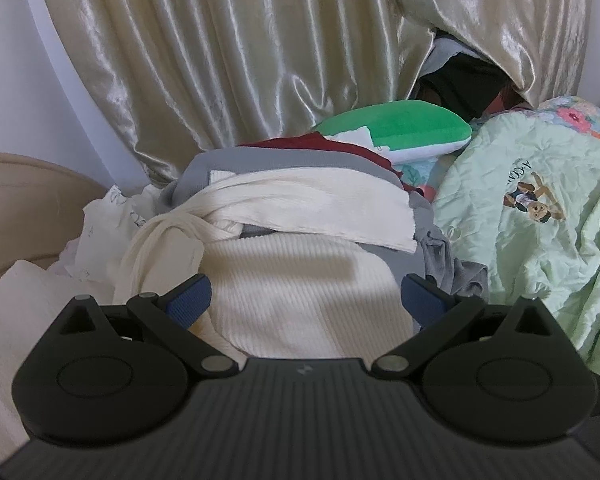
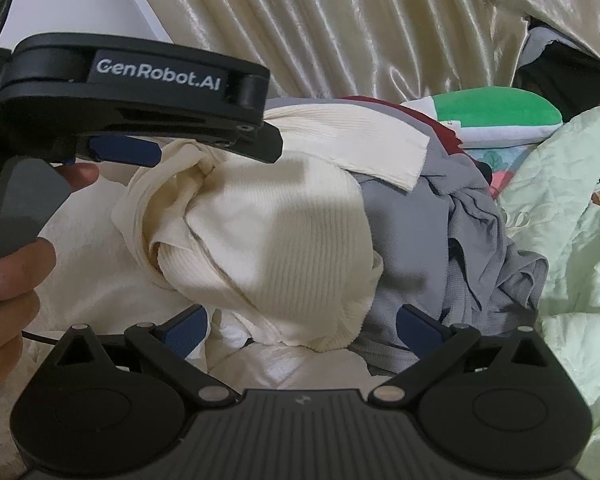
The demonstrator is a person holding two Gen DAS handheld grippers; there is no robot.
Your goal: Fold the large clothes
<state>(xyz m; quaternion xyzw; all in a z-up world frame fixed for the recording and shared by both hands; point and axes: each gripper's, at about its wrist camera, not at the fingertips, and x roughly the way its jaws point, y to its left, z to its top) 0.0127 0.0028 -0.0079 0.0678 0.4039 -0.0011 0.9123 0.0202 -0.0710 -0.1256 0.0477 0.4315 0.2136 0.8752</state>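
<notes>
A cream ribbed knit garment (image 1: 300, 280) lies crumpled on top of a heap of clothes, over a grey garment (image 1: 452, 264) and a dark red one (image 1: 320, 146). My left gripper (image 1: 306, 300) is open and hovers just above the cream knit, with nothing between its blue pads. In the right wrist view the cream knit (image 2: 268, 232) lies ahead with the grey garment (image 2: 460, 248) to its right. My right gripper (image 2: 302, 328) is open and empty, low over the knit's near edge. The left gripper (image 2: 132, 152) shows side-on at upper left, above the knit's bunched sleeve.
A pale green quilt with a cartoon print (image 1: 540, 220) lies at the right. A green and white pillow (image 1: 400, 128) sits behind the heap. Cream curtains (image 1: 240, 60) hang behind. A beige headboard (image 1: 20, 200) is at left. White bedding (image 2: 100, 280) lies beneath.
</notes>
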